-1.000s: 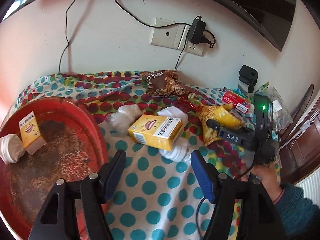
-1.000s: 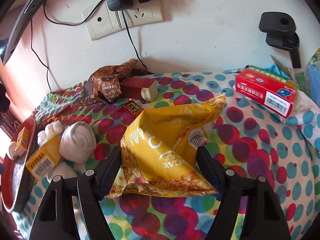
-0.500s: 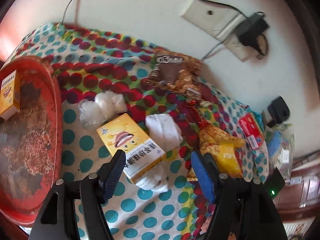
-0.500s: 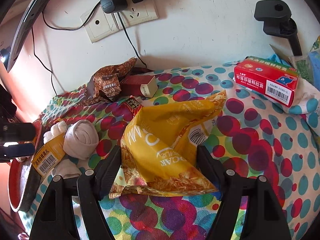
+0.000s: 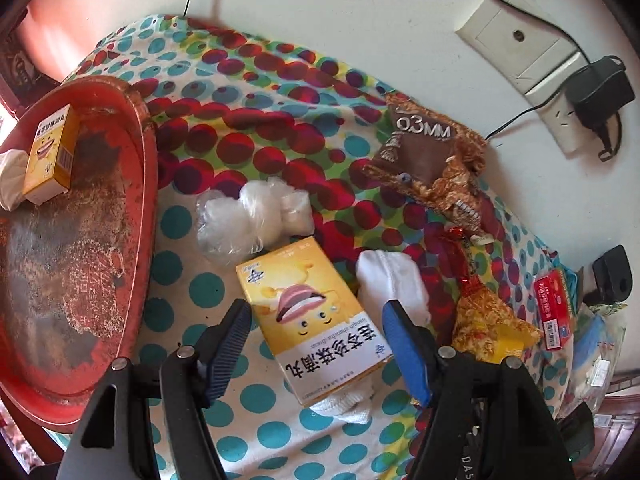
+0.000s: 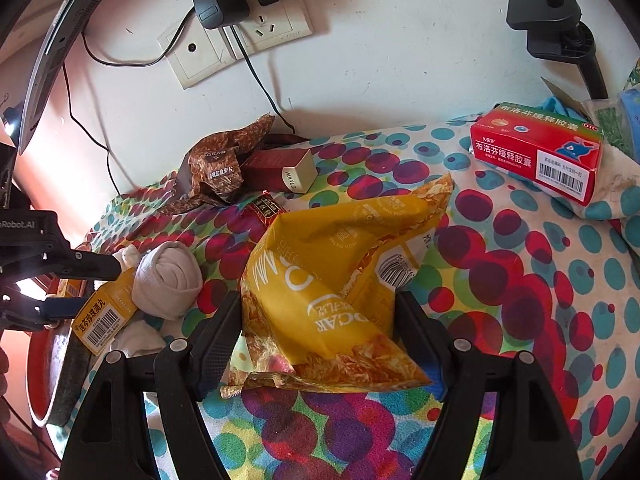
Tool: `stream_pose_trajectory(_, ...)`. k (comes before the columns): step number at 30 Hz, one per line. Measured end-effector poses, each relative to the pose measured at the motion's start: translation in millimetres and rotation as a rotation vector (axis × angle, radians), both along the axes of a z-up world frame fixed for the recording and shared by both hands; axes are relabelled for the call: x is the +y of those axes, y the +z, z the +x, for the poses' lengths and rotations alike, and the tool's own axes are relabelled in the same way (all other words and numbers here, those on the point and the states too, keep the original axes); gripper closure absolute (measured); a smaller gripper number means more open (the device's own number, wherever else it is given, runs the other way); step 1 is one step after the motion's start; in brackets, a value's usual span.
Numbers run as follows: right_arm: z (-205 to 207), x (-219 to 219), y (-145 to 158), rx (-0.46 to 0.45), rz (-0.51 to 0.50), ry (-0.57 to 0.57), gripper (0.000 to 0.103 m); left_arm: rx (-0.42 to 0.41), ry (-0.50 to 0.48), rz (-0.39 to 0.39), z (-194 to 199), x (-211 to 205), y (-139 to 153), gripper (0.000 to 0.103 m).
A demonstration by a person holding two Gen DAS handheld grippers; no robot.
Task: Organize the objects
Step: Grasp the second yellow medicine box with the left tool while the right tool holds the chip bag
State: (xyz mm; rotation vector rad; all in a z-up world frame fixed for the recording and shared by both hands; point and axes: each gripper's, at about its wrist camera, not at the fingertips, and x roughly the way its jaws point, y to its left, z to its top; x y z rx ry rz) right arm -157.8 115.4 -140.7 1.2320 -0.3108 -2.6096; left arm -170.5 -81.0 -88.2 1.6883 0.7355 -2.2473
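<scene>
A yellow medicine box lies on white socks on the spotted cloth. My left gripper hangs over it, open, with the box between the fingers and the pads not pressing it. The right wrist view shows this box at the left edge with the left gripper at it. A yellow snack bag lies between the fingers of my right gripper, which is open; the bag's lower corner covers the right pad. A red tray at the left holds a small yellow box and a white sock.
Beside the yellow box lie a plastic-wrapped white bundle and a rolled sock. A brown snack bag and a dark red box lie by the wall. A red medicine box sits at the right, wall sockets with cables above.
My left gripper rolled and came down over the yellow box, which now sits between its fingers. The right gripper stayed around the yellow bag, tilting slightly.
</scene>
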Motion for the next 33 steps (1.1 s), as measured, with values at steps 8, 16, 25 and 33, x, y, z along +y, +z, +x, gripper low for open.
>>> stream_pose_trajectory(8,-0.3,0.0,-0.8,0.001,-0.003,-0.006,0.029,-0.028,-0.02,0.003,14.5,-1.7,-17.1,0.033)
stream_pose_trajectory(16,-0.1,0.2,-1.1,0.002,-0.003,-0.009,0.028,0.062,-0.085,-0.019,32.6,-8.6,-20.0,0.051)
stream_pose_trajectory(25,1.4,-0.6,-4.2,0.005,0.005,-0.02,0.028,0.162,-0.183,-0.13,43.8,3.1,-9.2,0.051)
stream_pose_trajectory(33,2.4,-2.1,-6.5,0.01,0.006,-0.032,0.028,0.221,-0.251,-0.235,58.8,16.7,-4.8,0.051)
